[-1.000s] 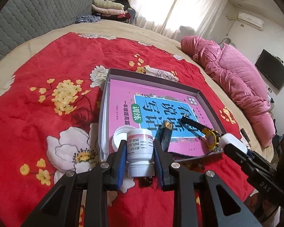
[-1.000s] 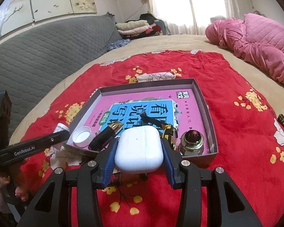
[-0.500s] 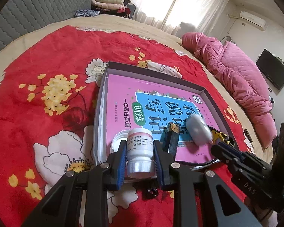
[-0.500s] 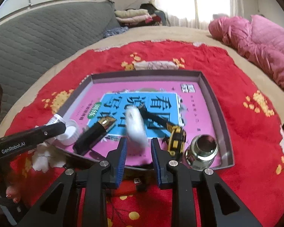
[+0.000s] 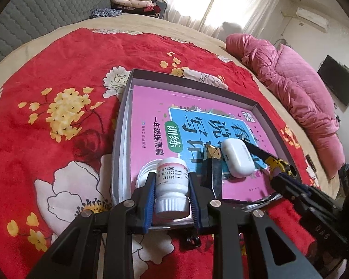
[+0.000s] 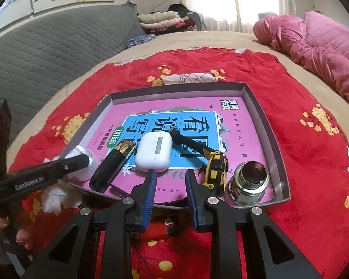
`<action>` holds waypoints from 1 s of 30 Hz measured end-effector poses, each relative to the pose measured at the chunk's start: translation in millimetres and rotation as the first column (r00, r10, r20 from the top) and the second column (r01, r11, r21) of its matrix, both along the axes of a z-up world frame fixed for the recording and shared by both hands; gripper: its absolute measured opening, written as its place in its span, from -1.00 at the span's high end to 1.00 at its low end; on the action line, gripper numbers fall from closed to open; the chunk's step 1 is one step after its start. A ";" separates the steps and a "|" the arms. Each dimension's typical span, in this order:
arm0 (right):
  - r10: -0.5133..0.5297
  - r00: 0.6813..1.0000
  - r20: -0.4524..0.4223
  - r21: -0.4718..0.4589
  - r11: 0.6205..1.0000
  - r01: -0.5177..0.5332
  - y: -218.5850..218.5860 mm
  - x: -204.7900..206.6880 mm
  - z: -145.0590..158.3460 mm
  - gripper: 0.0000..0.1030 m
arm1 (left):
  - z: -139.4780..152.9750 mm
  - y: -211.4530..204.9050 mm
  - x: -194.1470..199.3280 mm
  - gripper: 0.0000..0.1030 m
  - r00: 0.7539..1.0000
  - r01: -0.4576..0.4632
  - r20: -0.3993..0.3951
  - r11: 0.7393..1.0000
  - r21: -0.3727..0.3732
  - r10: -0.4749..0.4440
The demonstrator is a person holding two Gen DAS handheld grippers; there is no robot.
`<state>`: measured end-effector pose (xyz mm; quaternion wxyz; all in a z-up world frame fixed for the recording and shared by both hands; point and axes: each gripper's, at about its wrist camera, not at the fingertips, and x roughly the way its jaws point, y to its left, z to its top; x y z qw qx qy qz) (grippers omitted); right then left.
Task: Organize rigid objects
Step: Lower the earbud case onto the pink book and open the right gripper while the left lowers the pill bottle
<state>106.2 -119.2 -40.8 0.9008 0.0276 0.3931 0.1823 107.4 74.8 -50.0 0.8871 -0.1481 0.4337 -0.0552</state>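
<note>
Your grey tray (image 6: 265, 125) lay on the red flowered blanket (image 5: 58, 69) of the bed, and a pink book (image 6: 239, 127) with a blue panel of Chinese characters covered its floor. On the book lay the white earbud case (image 6: 154, 154), lid seam upward, with a black lighter (image 6: 111, 165) just to its left and a yellow-and-black utility knife (image 6: 215, 169) to its right, the knife's dark blade reaching under the case's far corner. A metal nut-like fitting (image 6: 250, 181) stood in the tray's near right corner, and a white cap (image 5: 146, 172) lay at the near left.

Your left claw (image 5: 172, 193) gripped a white pill bottle (image 5: 172, 186) between its blue pads, held over the tray's near left edge, cap end toward the camera. The label showed dates reading 251117 and 2028.11.16. Your right claw (image 6: 169, 183) held nothing; its pads stood slightly apart just short of the earbud case, not touching it.

A grey quilted headboard (image 6: 46, 46) ran along the bed's far left side. A pink quilted duvet (image 5: 297, 88) lay bunched at the right, folded clothes (image 6: 160, 21) were stacked by the bright curtained window (image 5: 221, 4), and an air conditioner (image 5: 311, 18) and dark screen (image 5: 337, 86) hung on the wall. The left claw's arm read "GenRobot.AI" in the right wrist view.
</note>
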 end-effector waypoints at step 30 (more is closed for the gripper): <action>-0.032 0.999 0.013 -0.003 0.999 0.032 -15.1 -20.6 8.3 0.14 | 1.7 -3.6 -3.4 0.23 1.000 0.014 0.016 1.000 0.011 -0.015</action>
